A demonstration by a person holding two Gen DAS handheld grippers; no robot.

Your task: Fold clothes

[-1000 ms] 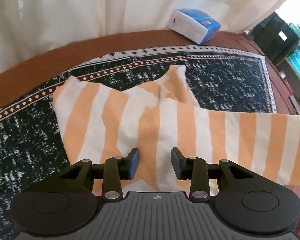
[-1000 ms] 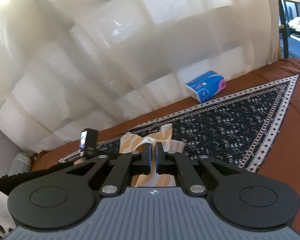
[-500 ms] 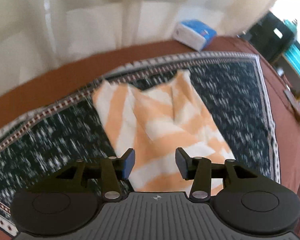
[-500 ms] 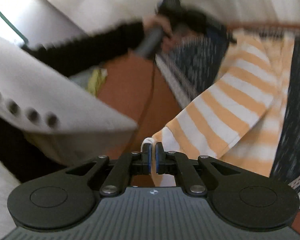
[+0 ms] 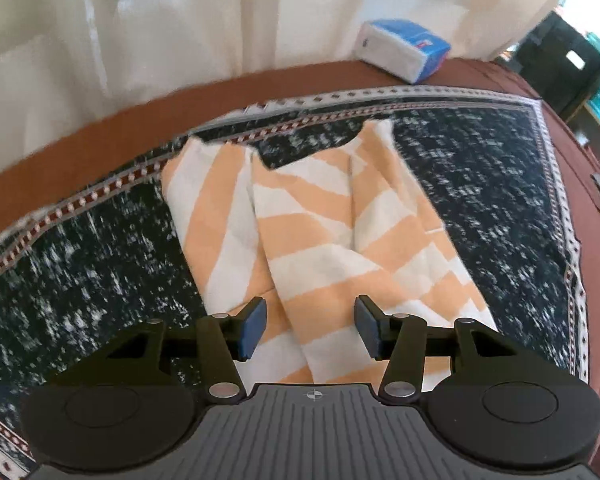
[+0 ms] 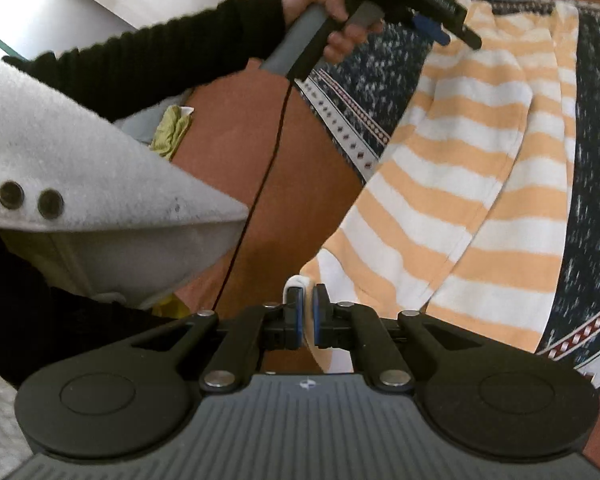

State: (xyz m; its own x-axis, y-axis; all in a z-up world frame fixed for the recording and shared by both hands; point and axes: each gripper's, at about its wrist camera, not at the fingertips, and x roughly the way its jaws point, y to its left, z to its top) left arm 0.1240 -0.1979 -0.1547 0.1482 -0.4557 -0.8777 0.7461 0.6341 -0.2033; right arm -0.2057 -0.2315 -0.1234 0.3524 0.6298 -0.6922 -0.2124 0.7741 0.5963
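An orange and white striped garment (image 5: 320, 232) lies lengthwise on a dark patterned cloth (image 5: 500, 184), folded over itself along its length. My left gripper (image 5: 310, 330) hovers open over its near end, jaws wide apart, holding nothing. In the right wrist view the same garment (image 6: 480, 168) stretches away from me. My right gripper (image 6: 307, 312) is shut on a white corner of the garment at the table's near edge. The left gripper (image 6: 440, 24) also shows there, held by a hand at the garment's far end.
The brown table (image 5: 100, 136) carries the dark cloth with a diamond border. A blue and white tissue pack (image 5: 404, 50) lies at the far edge by pale curtains. The person's white sleeve (image 6: 80, 160) and a black cable (image 6: 260, 192) are at the left of the right wrist view.
My right gripper swung the garment's end round and down toward the table's near edge, folding it lengthwise. My left gripper stayed open and drew back over the garment.
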